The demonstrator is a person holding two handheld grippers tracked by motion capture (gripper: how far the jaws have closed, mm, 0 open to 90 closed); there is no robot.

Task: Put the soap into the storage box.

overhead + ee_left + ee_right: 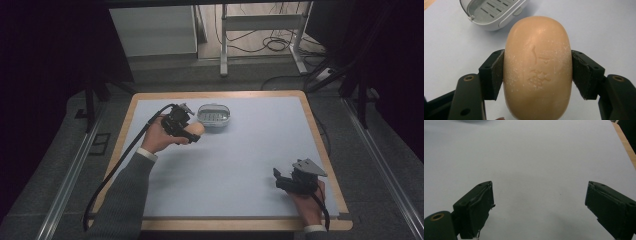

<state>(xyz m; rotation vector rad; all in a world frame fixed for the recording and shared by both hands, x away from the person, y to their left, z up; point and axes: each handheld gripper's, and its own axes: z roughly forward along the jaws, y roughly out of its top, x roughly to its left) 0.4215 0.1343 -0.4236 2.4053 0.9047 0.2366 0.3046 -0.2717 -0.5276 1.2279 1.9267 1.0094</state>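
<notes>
A tan oval bar of soap (pixel 537 67) with a stamped mark sits between the pads of my left gripper (pixel 537 73), which is shut on its two long sides. In the high view the soap (pixel 195 129) and the left gripper (pixel 192 132) hover just left of a grey soap dish (pixel 214 115) with a slotted insert; that dish (pixel 491 12) lies empty just beyond the soap. My right gripper (pixel 280 181) rests near the table's front right, and its jaws (pixel 540 207) stand wide open over bare table.
The table has a pale blue-grey top (pixel 250 150) with a wooden border (pixel 320 145). Beyond its far edge are a white cabinet (pixel 155 30), a metal frame (pixel 260 22) and loose cables on the floor.
</notes>
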